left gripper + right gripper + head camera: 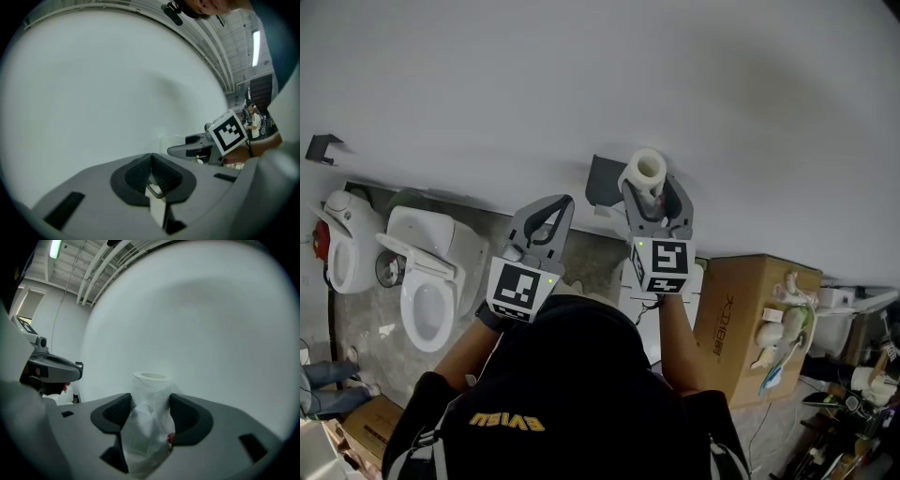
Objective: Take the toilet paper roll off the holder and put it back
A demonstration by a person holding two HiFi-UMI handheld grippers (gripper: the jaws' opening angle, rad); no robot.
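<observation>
head view: your right gripper (654,192) has the toilet paper roll (647,171) clamped between its jaws, held up against the white wall (694,75) with the core pointing up. the dark holder (602,178) sits on the wall just beside the roll, to its left, and looks bare. so by my reading the first half is done, the roll is off, and what's left is to set it back on the holder and let go. your left gripper (562,204) hangs near the holder's lower left. a white toilet (427,281) and a second toilet (342,239) stand well off to the left, and a cardboard box (741,319) is low on the right. none of them block the way.

left gripper view: the jaws are pressed together with nothing in them. it faces plain wall, with your right gripper off to the right.

right gripper view: the jaws stand partly apart, with both pads pushing into the soft, crumpled paper of the roll, which fills the gap. loose wrap bunches low between the jaws and may snag as you refit it. the holder is not in this view, so line up from the head view.
</observation>
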